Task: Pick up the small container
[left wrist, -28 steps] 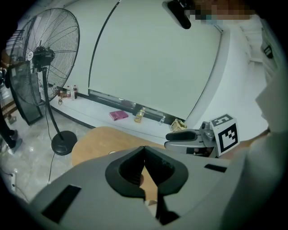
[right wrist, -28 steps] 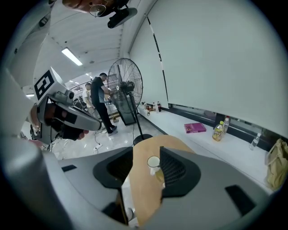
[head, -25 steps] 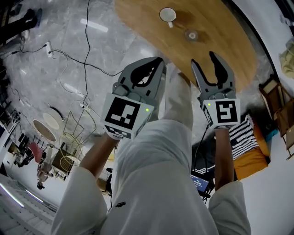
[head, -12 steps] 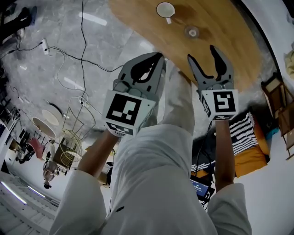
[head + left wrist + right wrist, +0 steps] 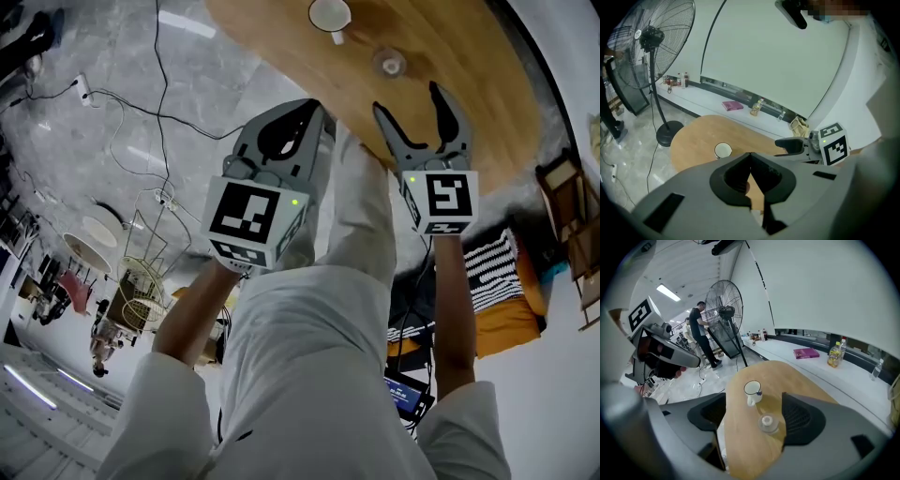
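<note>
step: reaching in, nothing grabbed yet
container (image 5: 768, 422): on the table (image 5: 459, 66), just beside the mug (image 5: 752, 389), ahead of the right gripper (image 5: 409, 105)
right gripper: jaws wide, just been opening, empty
left gripper (image 5: 309, 108): jaws closed together, empty
next: probably bring the right jaws around the container, then squeeze

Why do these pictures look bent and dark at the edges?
Right gripper view: the wide lens bows the wall and blackens the corners, yet the mug and small container look sharp. Left gripper view: same dark rim. Head view: lights glare off the floor.
</note>
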`<action>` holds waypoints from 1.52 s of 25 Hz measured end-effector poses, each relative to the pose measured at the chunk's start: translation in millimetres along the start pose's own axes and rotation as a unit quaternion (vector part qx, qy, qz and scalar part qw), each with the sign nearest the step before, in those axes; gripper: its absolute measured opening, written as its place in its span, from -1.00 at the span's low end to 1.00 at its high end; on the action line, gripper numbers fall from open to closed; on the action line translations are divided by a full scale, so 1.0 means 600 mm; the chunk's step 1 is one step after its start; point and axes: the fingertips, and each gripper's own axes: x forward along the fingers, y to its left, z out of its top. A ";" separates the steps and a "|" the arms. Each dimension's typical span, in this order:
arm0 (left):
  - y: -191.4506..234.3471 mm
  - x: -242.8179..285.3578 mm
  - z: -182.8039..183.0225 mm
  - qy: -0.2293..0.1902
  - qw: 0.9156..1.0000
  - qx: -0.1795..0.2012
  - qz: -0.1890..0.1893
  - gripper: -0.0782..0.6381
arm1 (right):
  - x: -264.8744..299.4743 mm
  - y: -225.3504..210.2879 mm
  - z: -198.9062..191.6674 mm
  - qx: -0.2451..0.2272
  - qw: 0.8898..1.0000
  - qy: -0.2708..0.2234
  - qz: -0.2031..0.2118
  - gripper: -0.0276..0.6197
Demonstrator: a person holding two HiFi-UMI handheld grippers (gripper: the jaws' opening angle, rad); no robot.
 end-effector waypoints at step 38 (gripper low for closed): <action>0.060 0.141 -0.087 0.030 0.997 -0.055 0.034 -0.73 | 0.216 -0.063 -0.184 -0.037 0.995 0.091 -0.027 0.42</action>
